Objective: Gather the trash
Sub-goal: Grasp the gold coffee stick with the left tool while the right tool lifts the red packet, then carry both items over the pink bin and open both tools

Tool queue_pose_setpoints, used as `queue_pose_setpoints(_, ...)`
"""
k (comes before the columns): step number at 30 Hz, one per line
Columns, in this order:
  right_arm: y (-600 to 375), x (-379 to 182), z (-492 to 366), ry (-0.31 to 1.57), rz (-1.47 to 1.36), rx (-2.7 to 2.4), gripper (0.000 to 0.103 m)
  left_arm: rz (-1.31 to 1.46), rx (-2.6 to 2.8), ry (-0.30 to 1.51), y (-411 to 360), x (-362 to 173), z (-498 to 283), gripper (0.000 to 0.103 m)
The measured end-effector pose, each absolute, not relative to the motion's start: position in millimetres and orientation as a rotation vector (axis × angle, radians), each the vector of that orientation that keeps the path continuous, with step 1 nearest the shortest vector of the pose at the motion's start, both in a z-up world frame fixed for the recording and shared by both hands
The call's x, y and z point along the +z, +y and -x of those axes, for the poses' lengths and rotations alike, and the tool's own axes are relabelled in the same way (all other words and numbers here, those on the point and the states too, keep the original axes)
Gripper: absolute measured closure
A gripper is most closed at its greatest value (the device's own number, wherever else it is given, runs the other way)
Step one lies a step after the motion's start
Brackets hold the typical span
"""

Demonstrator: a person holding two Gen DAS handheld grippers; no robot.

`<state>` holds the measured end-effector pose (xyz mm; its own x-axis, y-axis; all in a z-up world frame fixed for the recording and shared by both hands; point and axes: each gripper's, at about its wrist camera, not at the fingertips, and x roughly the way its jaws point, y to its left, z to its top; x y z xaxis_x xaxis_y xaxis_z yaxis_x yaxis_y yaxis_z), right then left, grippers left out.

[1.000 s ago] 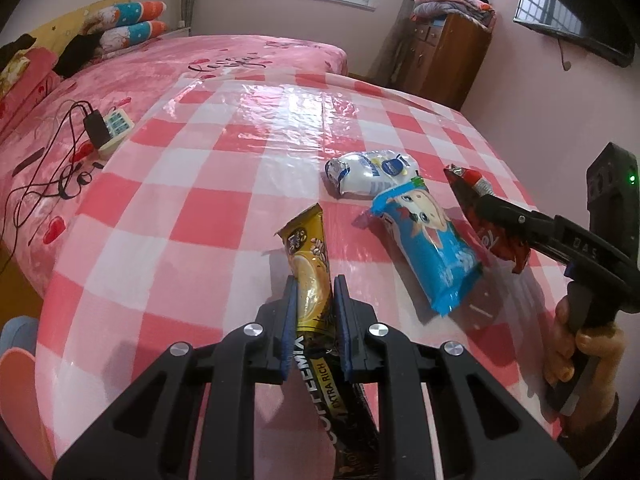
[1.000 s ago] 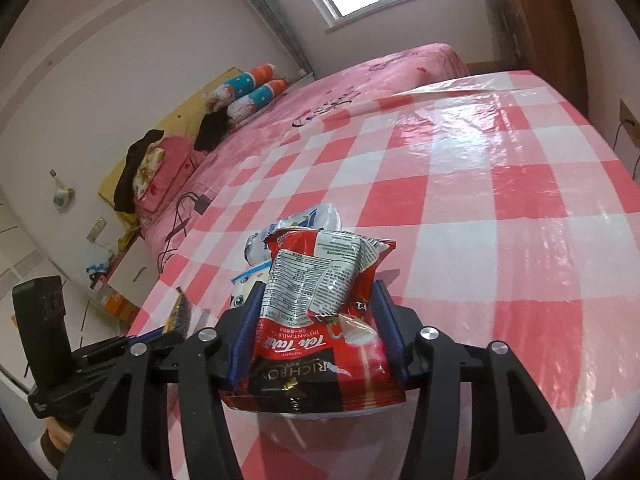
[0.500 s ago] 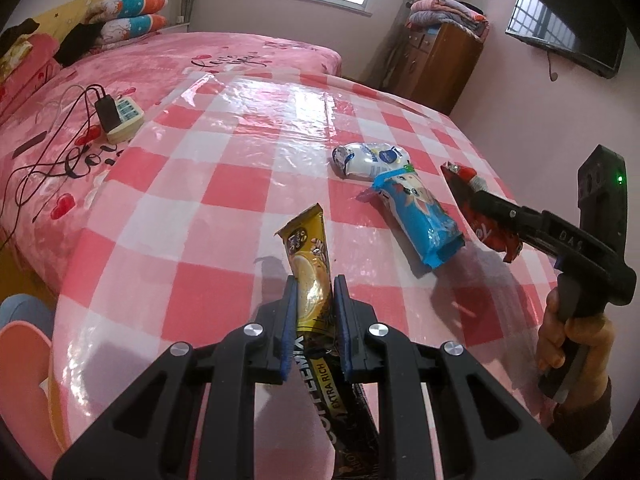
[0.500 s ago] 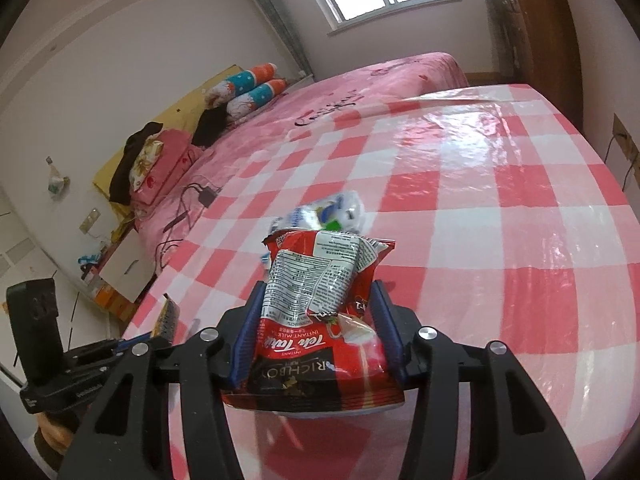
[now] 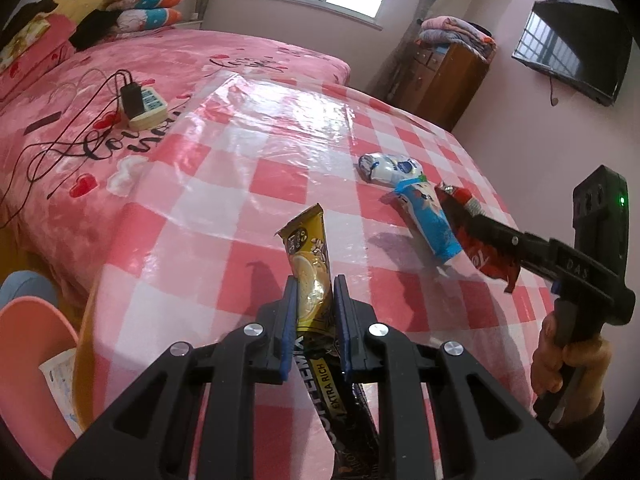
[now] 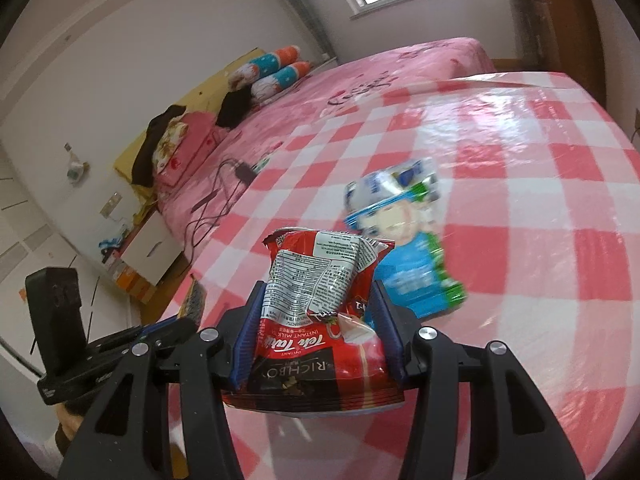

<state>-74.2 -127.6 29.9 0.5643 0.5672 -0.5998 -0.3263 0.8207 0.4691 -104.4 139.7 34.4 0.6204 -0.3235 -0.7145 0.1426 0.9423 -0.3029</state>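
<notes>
Two wrappers (image 5: 310, 264) (image 6: 316, 300) clamped; each tool (image 5: 314, 300) (image 6: 318, 316) gripping one.

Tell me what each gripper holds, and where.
Left gripper pinches the yellow coffee sachet across its middle; right gripper clamps the red packet by its sides.

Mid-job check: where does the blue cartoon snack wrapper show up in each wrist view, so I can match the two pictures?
Left wrist view: the blue cartoon snack wrapper lies right of centre on the checkered tablecloth, just left of the red packet.
Right wrist view: the wrapper is at centre, blurred, right behind the red Teh Tarik packet held by the right gripper.
Shared landmark: the white and blue crumpled wrapper just beyond it.
</notes>
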Motion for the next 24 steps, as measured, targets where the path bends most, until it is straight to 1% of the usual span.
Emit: queue_pose_setpoints(24,17,28,104,0.925,-0.213,0.793,0.05,0.343,-0.127,0.829,242,34,145,0.084)
